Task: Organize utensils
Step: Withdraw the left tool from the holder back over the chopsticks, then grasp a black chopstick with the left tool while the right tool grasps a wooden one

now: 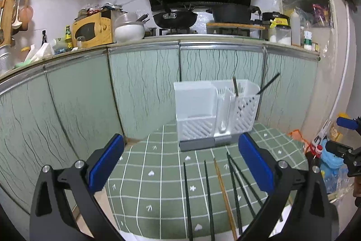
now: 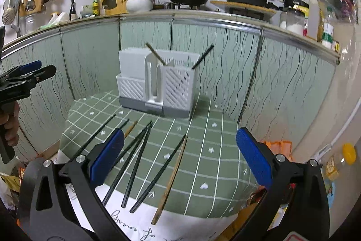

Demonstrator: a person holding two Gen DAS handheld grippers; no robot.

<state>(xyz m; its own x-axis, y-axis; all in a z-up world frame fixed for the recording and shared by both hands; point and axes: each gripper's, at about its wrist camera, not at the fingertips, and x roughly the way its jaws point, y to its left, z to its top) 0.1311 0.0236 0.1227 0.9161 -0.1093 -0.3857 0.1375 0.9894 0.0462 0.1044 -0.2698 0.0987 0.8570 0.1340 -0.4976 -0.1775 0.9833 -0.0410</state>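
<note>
A white slotted utensil holder (image 1: 214, 114) (image 2: 158, 85) on a grey base stands at the far edge of a small table with a green checked cloth (image 1: 158, 173) (image 2: 203, 150). A wooden chopstick (image 1: 235, 87) (image 2: 155, 53) and a black chopstick (image 1: 269, 83) (image 2: 203, 55) stand in its right compartment. Several black chopsticks (image 1: 207, 195) (image 2: 135, 162) and wooden ones (image 1: 224, 193) (image 2: 171, 180) lie loose on the cloth. My left gripper (image 1: 180, 159) is open and empty above the cloth. My right gripper (image 2: 180, 155) is open and empty above the loose chopsticks.
Green patterned cabinet doors (image 1: 144, 87) stand right behind the table under a cluttered kitchen counter (image 1: 158, 37). White paper (image 2: 146, 225) lies under the cloth's near edge. Bags and bottles (image 1: 327, 157) sit on the floor to the right.
</note>
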